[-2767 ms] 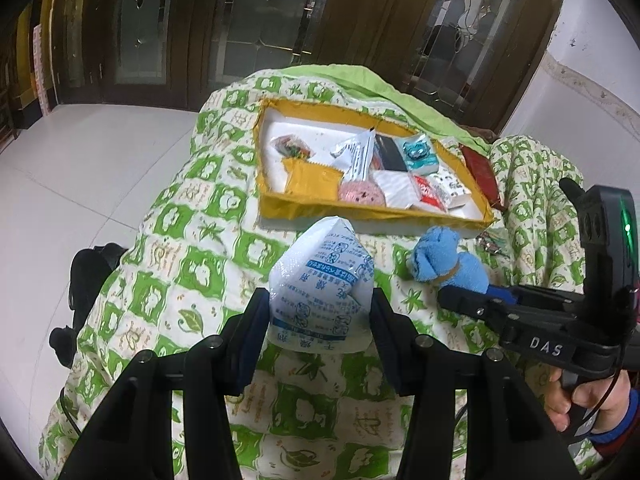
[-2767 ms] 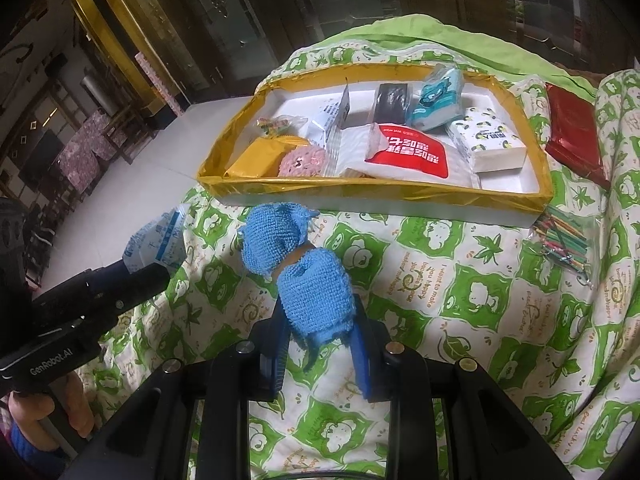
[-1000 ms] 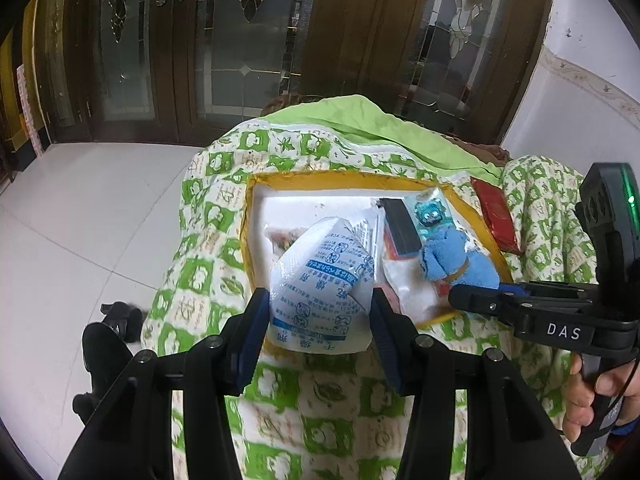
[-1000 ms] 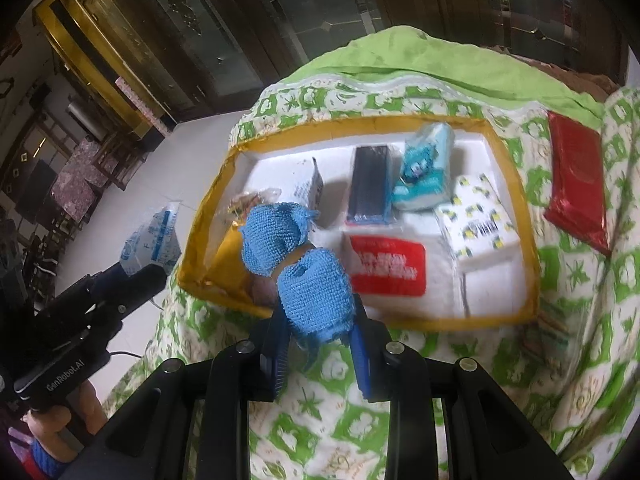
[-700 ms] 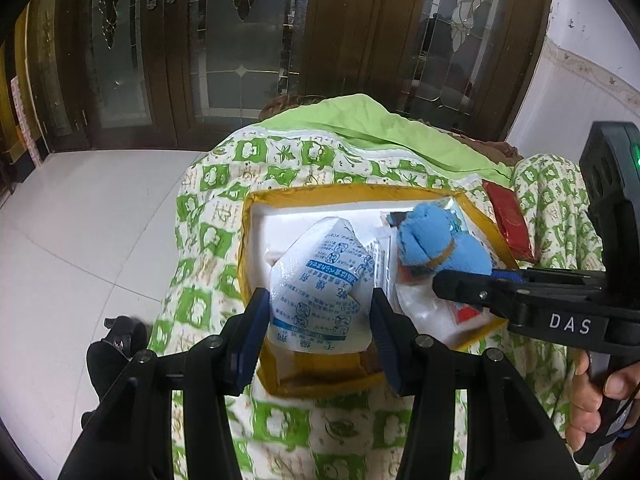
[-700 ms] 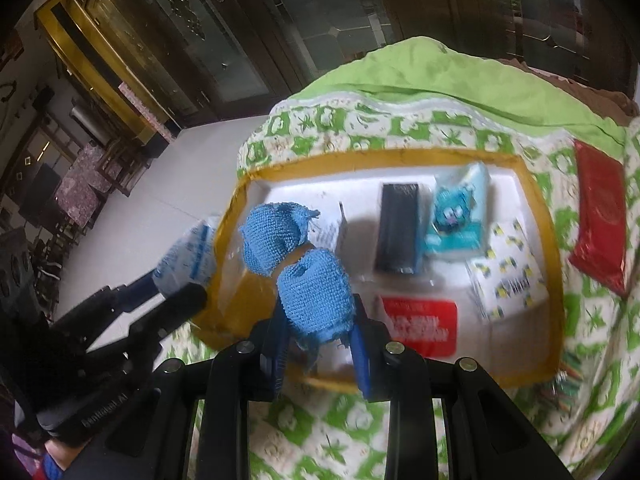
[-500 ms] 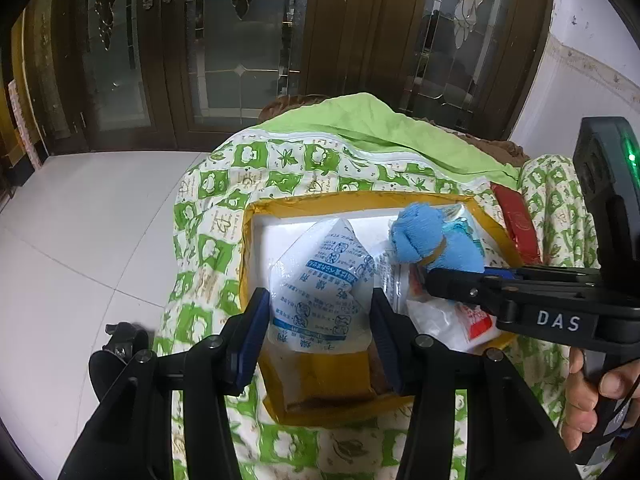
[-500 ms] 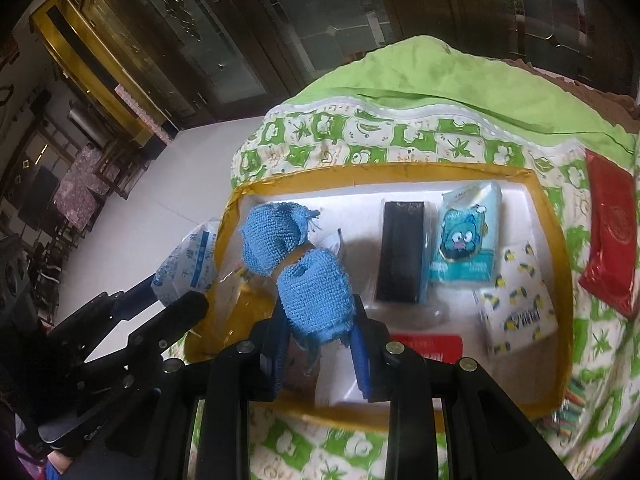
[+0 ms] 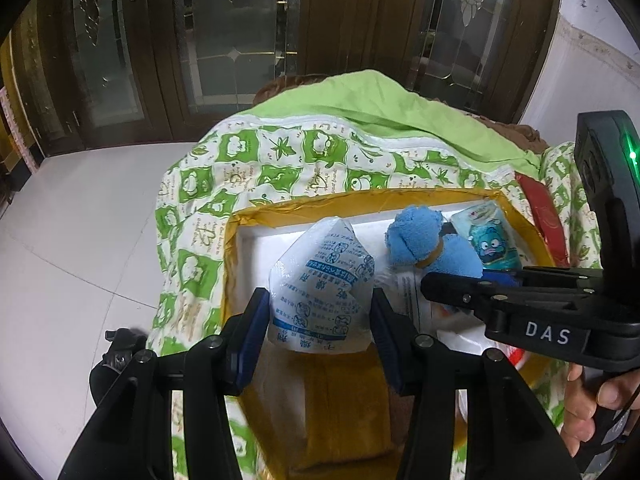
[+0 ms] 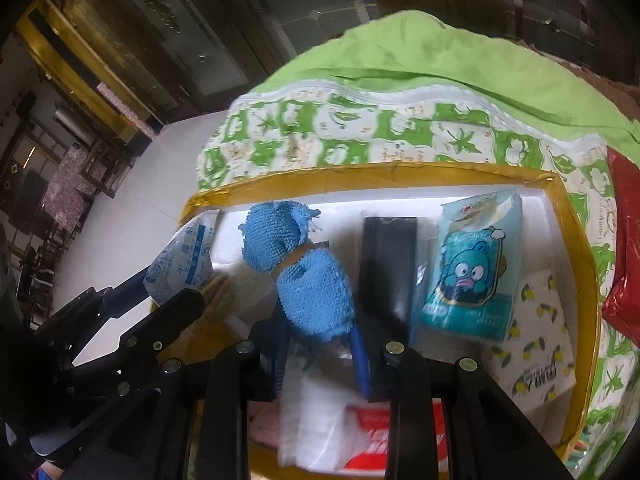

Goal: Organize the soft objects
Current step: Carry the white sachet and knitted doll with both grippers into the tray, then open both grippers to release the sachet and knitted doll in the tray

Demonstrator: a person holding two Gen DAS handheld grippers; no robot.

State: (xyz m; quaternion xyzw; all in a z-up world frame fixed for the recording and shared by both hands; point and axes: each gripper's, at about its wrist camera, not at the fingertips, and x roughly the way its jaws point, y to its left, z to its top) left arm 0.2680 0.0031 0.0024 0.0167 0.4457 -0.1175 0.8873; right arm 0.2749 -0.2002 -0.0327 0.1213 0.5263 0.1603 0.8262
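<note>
My left gripper (image 9: 318, 316) is shut on a white pouch with blue print (image 9: 320, 288) and holds it over the left part of the yellow-rimmed white tray (image 9: 256, 220). My right gripper (image 10: 320, 340) is shut on a blue terry cloth bundle tied with a band (image 10: 300, 276), held above the tray's middle (image 10: 360, 178). In the left wrist view the bundle (image 9: 428, 244) sits just right of the pouch. In the right wrist view the pouch (image 10: 184, 264) is at the left.
The tray holds a black pack (image 10: 386, 264), a teal cartoon tissue pack (image 10: 468, 276), a lemon-print pack (image 10: 532, 344), a red-and-white pack (image 10: 360, 436) and a yellow pack (image 9: 344, 412). A red packet (image 10: 624, 248) lies on the green-patterned quilt (image 9: 280, 160). White floor lies left.
Both grippers have moved forward from the quilt to above the tray, each still holding its object. The view has closed in on the tray's far side.
</note>
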